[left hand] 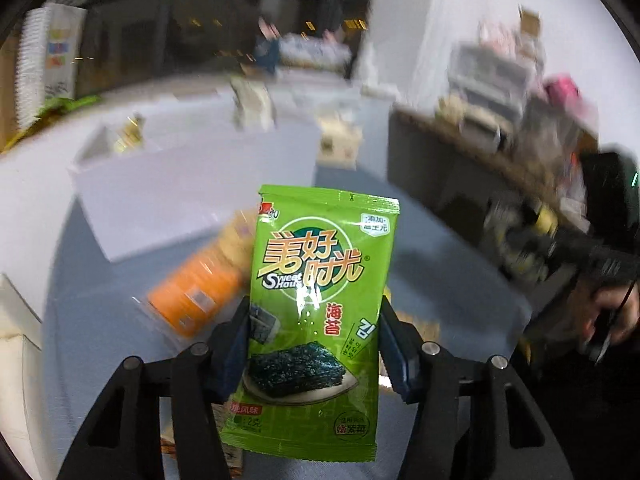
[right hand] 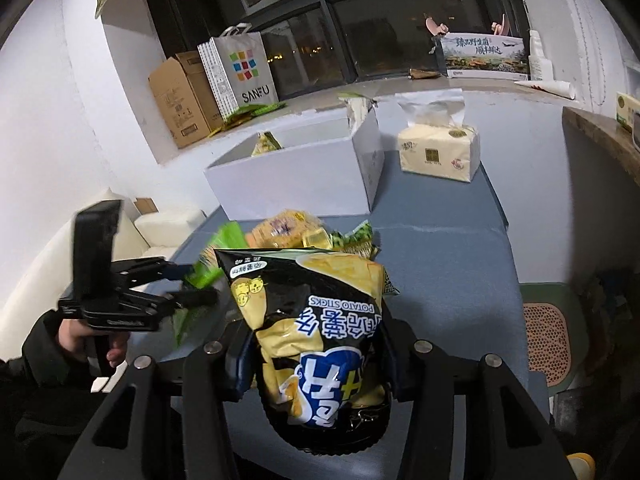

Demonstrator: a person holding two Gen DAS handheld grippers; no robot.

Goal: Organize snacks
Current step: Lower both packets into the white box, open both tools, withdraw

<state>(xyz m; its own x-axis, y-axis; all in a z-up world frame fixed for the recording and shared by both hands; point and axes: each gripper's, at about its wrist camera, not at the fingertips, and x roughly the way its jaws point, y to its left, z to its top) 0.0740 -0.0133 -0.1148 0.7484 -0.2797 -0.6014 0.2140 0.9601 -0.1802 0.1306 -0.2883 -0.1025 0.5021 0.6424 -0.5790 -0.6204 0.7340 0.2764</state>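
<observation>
My left gripper (left hand: pixel 314 320) is shut on a green seaweed snack packet (left hand: pixel 320 300) and holds it upright above the blue-grey table (left hand: pixel 440 288). It also shows in the right wrist view (right hand: pixel 192 280) with the green packet (right hand: pixel 208 264). My right gripper (right hand: pixel 316 344) is shut on a black and yellow potato sticks bag (right hand: pixel 316 320), held upside down. A pile of snack packets (right hand: pixel 296 232) lies on the table ahead. A white open box (right hand: pixel 296 176) stands behind the pile with one packet (right hand: pixel 266 144) inside. An orange packet (left hand: pixel 200 288) lies under the left gripper.
A tissue pack (right hand: pixel 438 148) stands right of the white box. A dark shelf with clutter (left hand: pixel 500 128) is at the table's right. Cardboard box (right hand: pixel 180 100) and a paper bag (right hand: pixel 240 72) stand on the sill behind. A white sofa (right hand: pixel 160 228) is at left.
</observation>
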